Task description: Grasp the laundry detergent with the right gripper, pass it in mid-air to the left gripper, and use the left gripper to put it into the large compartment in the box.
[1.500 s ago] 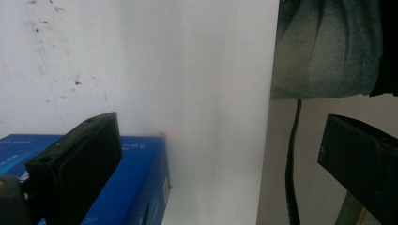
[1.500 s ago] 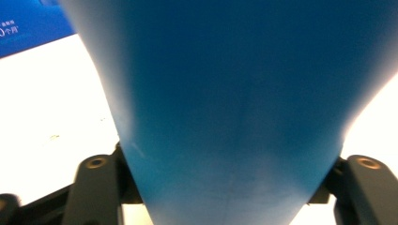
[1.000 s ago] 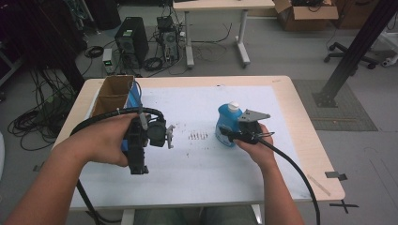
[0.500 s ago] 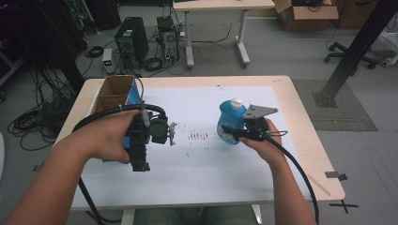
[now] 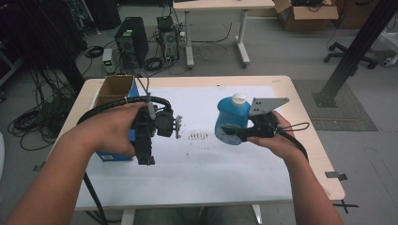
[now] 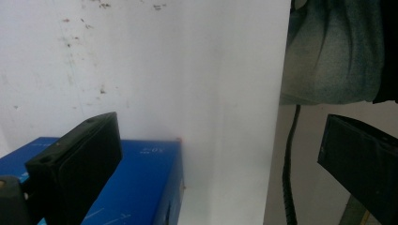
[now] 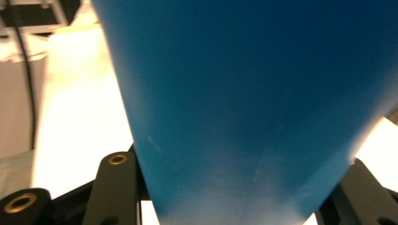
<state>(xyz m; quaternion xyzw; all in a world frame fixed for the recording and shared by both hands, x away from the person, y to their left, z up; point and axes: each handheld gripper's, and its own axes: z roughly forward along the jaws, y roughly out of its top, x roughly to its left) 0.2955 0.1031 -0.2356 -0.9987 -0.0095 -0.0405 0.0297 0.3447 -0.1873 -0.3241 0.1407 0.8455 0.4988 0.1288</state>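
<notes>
Two grippers over the desk [image 5: 300,154], both nearer the person than the blue bottle's white cap [image 5: 239,98]. Left gripper [image 6: 220,159], well left of the bottle, w/ jaws apart & nothing between them, above a blue box [image 6: 136,187]. Right gripper [image 5: 230,133] clenched on the blue bottle [image 5: 232,119], held upright, off the white sheet [image 5: 206,164]. Farther back: cardboard box [image 5: 114,89].
</notes>
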